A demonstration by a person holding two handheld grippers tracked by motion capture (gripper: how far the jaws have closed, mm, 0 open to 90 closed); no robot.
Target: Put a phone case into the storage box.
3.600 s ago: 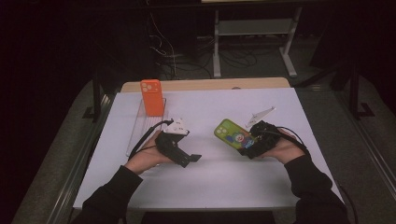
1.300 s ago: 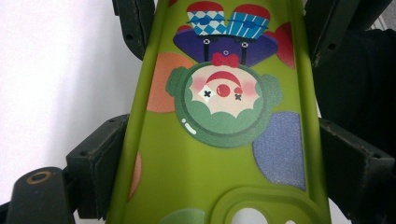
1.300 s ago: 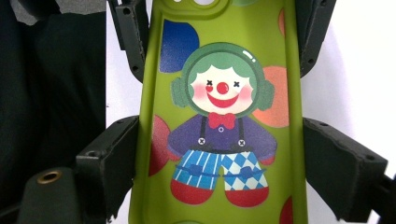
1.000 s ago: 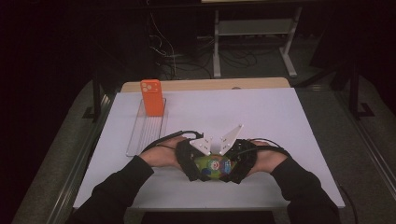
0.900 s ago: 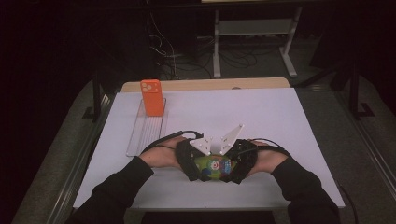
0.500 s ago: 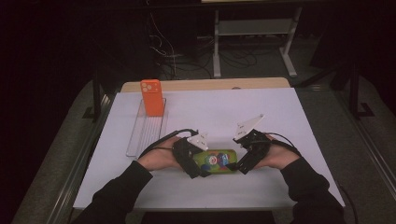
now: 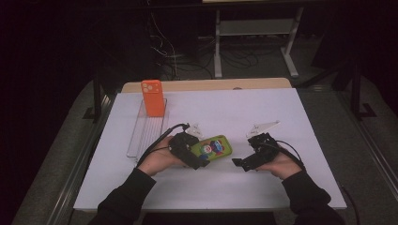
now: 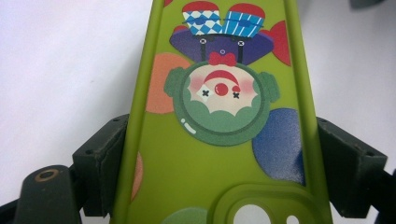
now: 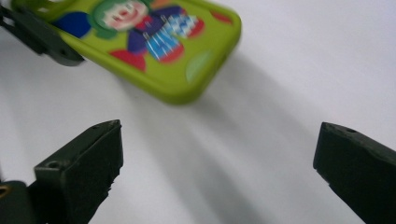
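Right gripper (image 7: 240, 163) has backed off the green phone case (image 7: 212, 148), fingers opening empty, while left gripper (image 7: 199, 161) is clamping its camera-end edges; light, rubbery, likely flexing.

My worktop (image 7: 263, 112) is lit brightly from above while the room around it sinks into black. Through my left hand-held gripper's camera everything is sharp — through my right, the green case (image 9: 140, 37) smears softly, casting streaked shadows.
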